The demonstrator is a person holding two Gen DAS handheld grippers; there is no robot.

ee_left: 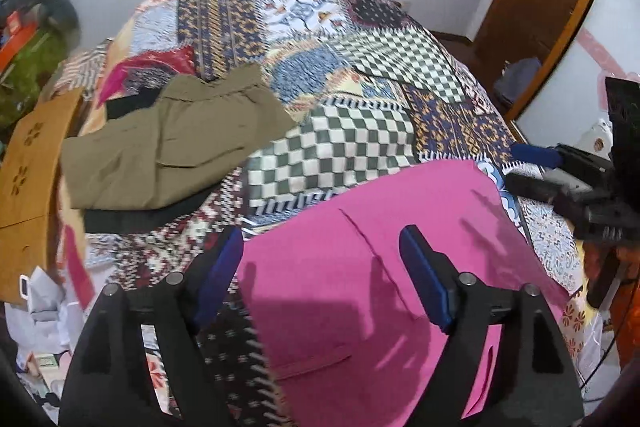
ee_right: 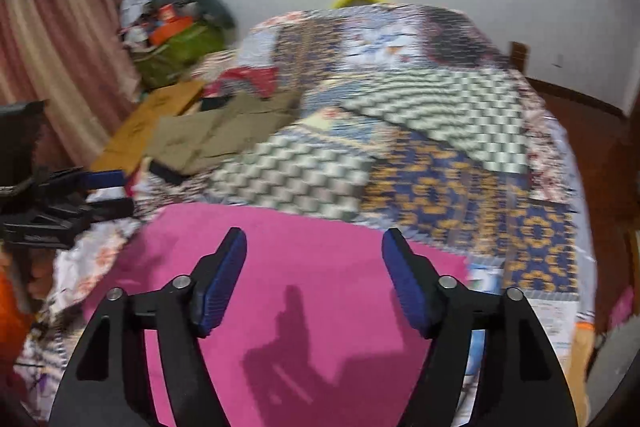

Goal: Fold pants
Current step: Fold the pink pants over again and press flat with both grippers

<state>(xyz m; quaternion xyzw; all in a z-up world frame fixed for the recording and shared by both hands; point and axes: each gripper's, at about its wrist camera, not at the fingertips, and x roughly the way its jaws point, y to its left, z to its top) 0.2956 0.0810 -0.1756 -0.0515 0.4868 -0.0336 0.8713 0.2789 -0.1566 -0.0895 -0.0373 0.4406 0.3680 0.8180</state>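
Bed (ee_left: 360,75): patchwork cover, fills the middle of both views.
Pink pants (ee_left: 380,267): lower centre, lying flat and folded, crease running across the top layer.
Olive garment (ee_left: 172,151): centre left, folded on dark cloth, well apart from the pink pants.
Left gripper (ee_left: 320,263): jaws apart, nothing between them, above the pink cloth.
Right gripper (ee_right: 314,267): jaws apart, empty, likewise above it.
Handling note: the fold appears released; next, probably press the edges square and keep the pads off the top layer.
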